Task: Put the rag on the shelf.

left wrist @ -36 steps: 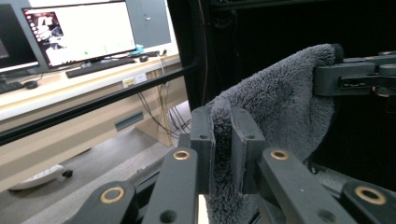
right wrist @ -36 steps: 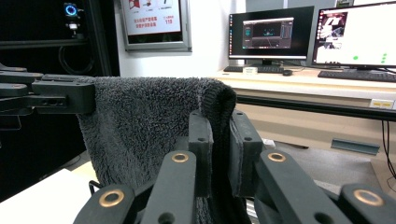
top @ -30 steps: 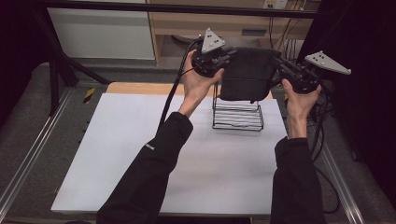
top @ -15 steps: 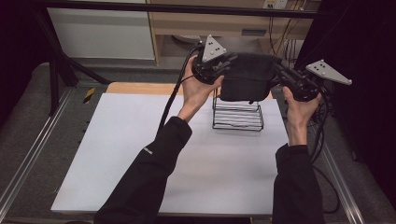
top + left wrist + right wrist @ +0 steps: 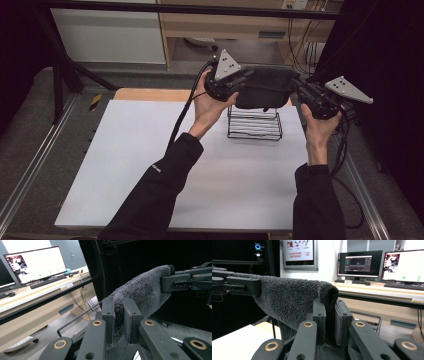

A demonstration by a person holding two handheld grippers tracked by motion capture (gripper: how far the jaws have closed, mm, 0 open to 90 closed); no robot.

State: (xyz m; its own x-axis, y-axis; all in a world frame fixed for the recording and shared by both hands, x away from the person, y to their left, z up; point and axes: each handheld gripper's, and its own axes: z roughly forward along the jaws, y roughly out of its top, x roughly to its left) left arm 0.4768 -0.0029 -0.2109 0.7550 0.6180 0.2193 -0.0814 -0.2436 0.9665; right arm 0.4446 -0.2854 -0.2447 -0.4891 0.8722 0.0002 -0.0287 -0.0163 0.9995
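Above the far side of the table, the left gripper (image 5: 235, 86) and the right gripper (image 5: 305, 95) each pinch one end of a dark grey fleecy towel (image 5: 264, 90), jaws closed tight on the fabric. Between them the towel hangs stretched in the air, directly over a black wire rack (image 5: 254, 125) standing on the white table (image 5: 150, 165).

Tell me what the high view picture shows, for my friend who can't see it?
A person holds a dark grey fluffy towel stretched between the left gripper and the right gripper, each shut on one end. It hangs above a black wire rack on a white table.
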